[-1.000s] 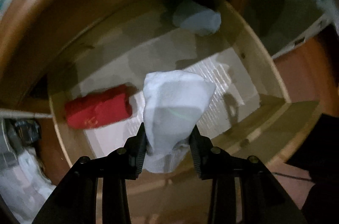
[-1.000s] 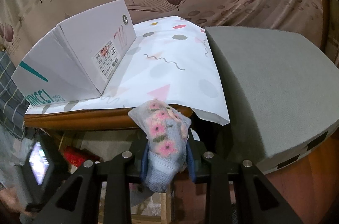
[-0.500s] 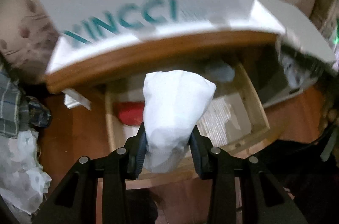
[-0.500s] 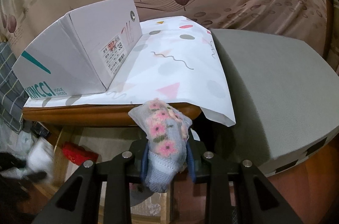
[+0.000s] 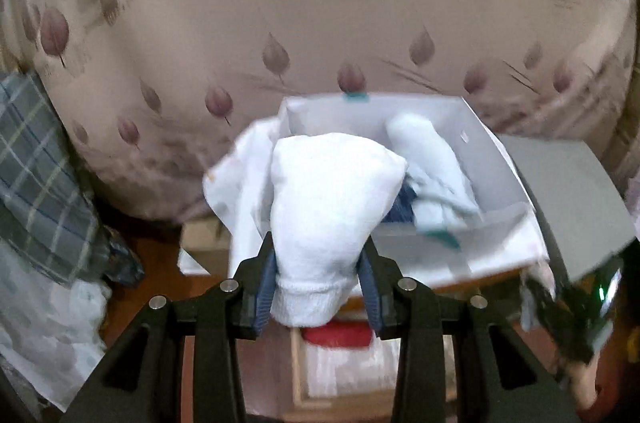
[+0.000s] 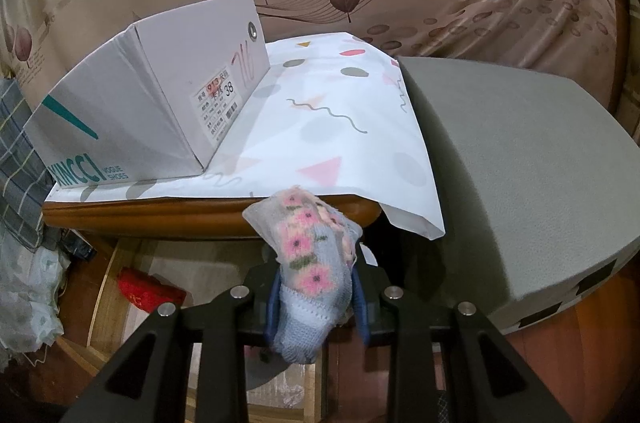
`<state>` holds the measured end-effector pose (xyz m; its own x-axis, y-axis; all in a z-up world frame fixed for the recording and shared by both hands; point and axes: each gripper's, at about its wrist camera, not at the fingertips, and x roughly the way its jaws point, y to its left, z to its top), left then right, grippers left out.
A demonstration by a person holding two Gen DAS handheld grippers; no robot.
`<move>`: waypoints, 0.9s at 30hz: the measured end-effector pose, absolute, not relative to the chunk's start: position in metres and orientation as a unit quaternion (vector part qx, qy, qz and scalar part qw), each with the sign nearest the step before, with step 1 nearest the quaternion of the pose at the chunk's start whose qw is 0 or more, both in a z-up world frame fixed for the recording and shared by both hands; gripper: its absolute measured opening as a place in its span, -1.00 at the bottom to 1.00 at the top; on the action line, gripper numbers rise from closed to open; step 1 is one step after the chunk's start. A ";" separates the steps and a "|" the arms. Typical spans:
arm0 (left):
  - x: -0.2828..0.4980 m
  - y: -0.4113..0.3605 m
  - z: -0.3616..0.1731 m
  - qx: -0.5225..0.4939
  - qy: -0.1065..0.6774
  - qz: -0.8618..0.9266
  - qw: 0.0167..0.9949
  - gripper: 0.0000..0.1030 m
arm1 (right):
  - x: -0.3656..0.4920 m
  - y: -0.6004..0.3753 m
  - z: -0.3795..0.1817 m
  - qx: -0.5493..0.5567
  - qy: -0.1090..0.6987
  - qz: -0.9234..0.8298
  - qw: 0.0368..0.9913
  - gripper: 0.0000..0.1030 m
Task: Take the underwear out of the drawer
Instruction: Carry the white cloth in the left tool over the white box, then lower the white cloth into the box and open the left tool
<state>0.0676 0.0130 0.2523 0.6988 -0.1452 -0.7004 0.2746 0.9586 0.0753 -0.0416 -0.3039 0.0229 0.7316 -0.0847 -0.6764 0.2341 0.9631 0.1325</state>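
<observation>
Left gripper (image 5: 320, 287), lower centre of its frame, is clenched on a white rolled bundle (image 5: 328, 215), held up in front of the open shoe box (image 5: 496, 179) at centre-right, w/ other rolled items inside. Red roll (image 5: 338, 337) sits in the drawer (image 5: 298, 375) below. To do it well: carry bundle over box rim before letting go, keep the squeeze firm, don't snag the wrapping paper (image 5: 244, 191) at left. Right gripper (image 6: 316, 297) grips a floral knit piece (image 6: 310, 263) at lower centre, short of the table edge (image 6: 200, 219); hold it clear & wait.
</observation>
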 end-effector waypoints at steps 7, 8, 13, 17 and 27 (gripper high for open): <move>0.143 -0.012 0.252 0.091 0.389 -0.082 0.913 -0.33 | -0.040 -0.303 0.022 0.105 0.356 -0.088 0.925 -0.44; 0.150 -0.015 0.248 0.092 0.391 -0.075 0.913 -0.33 | -0.040 -0.303 0.022 0.106 0.355 -0.088 0.925 -0.44; 0.189 -0.027 0.225 0.100 0.420 -0.072 0.899 -0.33 | -0.040 -0.307 0.023 0.113 0.355 -0.086 0.924 -0.44; 0.213 -0.024 0.205 0.088 0.441 -0.074 0.890 -0.32 | -0.041 -0.307 0.023 0.115 0.355 -0.086 0.924 -0.44; 0.226 -0.025 0.172 0.121 0.435 -0.057 0.890 -0.26 | -0.037 -0.304 0.022 0.110 0.360 -0.085 0.922 -0.44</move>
<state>0.2259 -0.0255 0.1721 0.6142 0.0032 -0.7891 0.2078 0.9640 0.1657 -0.0371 -0.3042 0.0220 0.7258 -0.0768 -0.6836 0.2356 0.9614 0.1422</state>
